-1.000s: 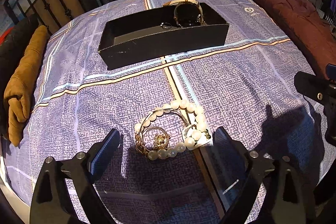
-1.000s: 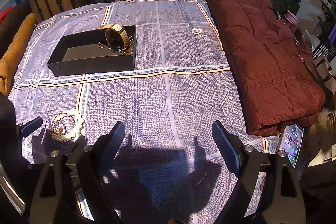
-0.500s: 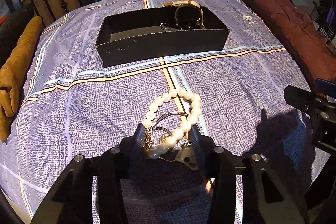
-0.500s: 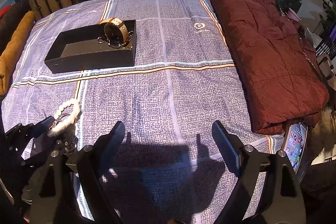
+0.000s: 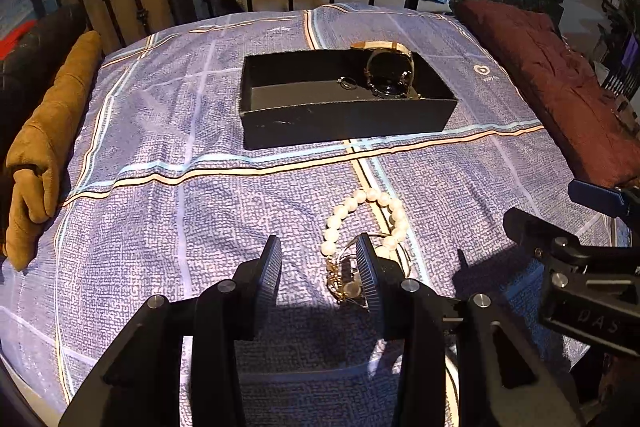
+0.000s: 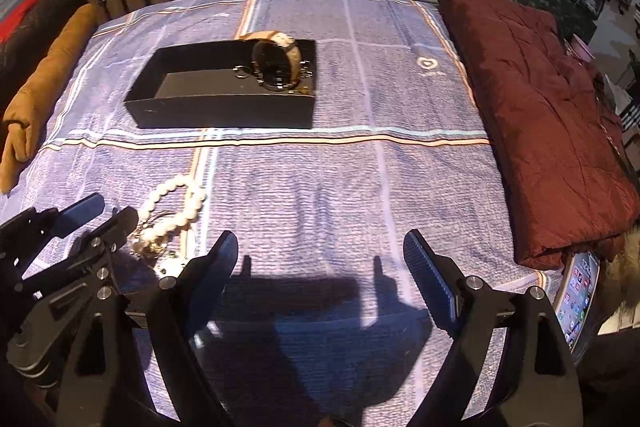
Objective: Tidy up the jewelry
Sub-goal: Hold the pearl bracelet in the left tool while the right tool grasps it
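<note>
The near part of the pearl bracelet [image 5: 366,217] is hidden behind the right finger of the left gripper [image 5: 318,269], so a real grip is not clear. The small ring [image 5: 347,83] in the black box [image 5: 344,115], at 12 o'clock, is too small to identify. The phone [image 6: 576,301], at 4 o'clock, is partly hidden.

Pearl bracelet [image 5: 362,217]: white round beads in a loop, lying on the lilac checked bedspread, its near end tangled with the gold pieces.
Gold chain cluster [image 5: 345,283]: small gold-toned links and a charm, bunched at the bracelet's near end.
Black box [image 5: 344,119]: open, shallow, rectangular, on the bedspread, well apart from the bracelet.
Watch [image 5: 390,75]: pale strap, dark face, standing on edge in the box's right end.
Ring [image 5: 347,82]: small, metal, in the box just left of the watch.
</note>
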